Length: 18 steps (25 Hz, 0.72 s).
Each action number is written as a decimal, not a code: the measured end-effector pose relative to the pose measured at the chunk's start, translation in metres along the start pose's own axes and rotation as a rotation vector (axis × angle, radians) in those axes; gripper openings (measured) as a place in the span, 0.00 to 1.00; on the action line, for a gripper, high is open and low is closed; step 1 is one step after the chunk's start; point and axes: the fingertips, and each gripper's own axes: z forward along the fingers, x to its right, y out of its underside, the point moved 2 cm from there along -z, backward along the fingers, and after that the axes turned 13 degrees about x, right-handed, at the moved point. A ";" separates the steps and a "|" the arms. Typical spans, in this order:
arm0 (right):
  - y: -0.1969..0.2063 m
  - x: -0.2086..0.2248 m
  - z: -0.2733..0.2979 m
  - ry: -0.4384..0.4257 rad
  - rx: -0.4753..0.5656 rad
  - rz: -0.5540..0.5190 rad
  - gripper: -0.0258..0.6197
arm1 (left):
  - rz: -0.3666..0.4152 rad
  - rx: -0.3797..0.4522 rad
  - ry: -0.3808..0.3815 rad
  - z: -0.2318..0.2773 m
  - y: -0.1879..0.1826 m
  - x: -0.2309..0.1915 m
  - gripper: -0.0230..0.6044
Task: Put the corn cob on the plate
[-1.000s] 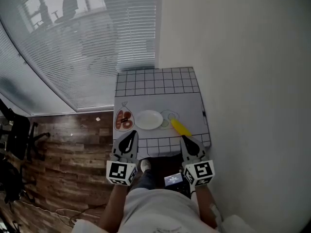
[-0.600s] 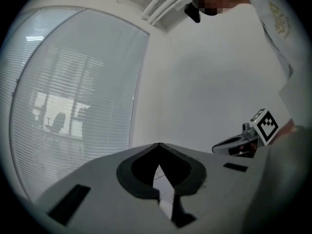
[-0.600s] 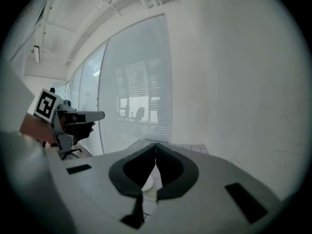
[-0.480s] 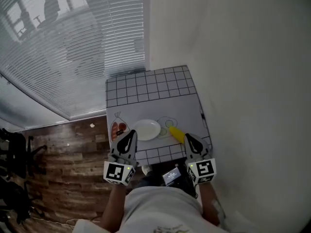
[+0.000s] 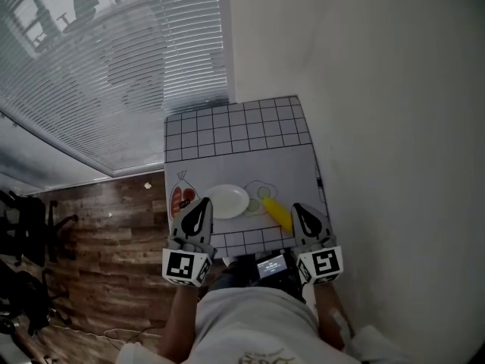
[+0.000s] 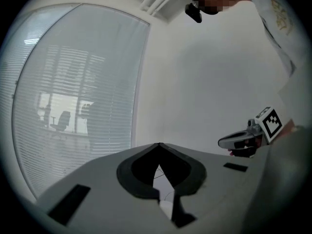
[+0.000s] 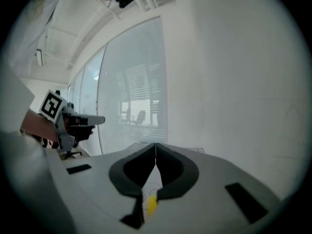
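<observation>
I'm at the approach step, with nothing picked up yet. The corn cob (image 5: pixel 279 213) lies yellow and slantwise on the grid-patterned surface (image 5: pixel 242 139), just to the right of the white plate (image 5: pixel 227 201) and apart from it, with its near end toward me. My right hand-held gripper (image 5: pixel 297 207) sits just beside the cob on its right side. Its jaws are closed tip to tip with nothing in them, and in the right gripper view I catch only a sliver of yellow below, through the gap behind the tips. My left hand-held gripper (image 5: pixel 204 202) is closed and empty as well. It hangs at the plate's near left edge, close to a packet of something red (image 5: pixel 180 199) that lies left of the plate. The plate is bare, so there is room to set the cob anywhere on it. As I judge it, the right hand-held gripper is the one for this job, since the cob is on its side. The next move calls for spreading those jaws, tipping the nose down toward the surface and lining the pads across the cob's width near its middle. A grip along its length or out at an end would let it roll or swing. After that comes a short lift and a carry leftward over the plate's rim.
</observation>
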 end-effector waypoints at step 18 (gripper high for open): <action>0.070 0.029 -0.023 0.021 -0.190 0.063 0.05 | 0.067 -0.179 0.392 0.052 0.051 0.057 0.05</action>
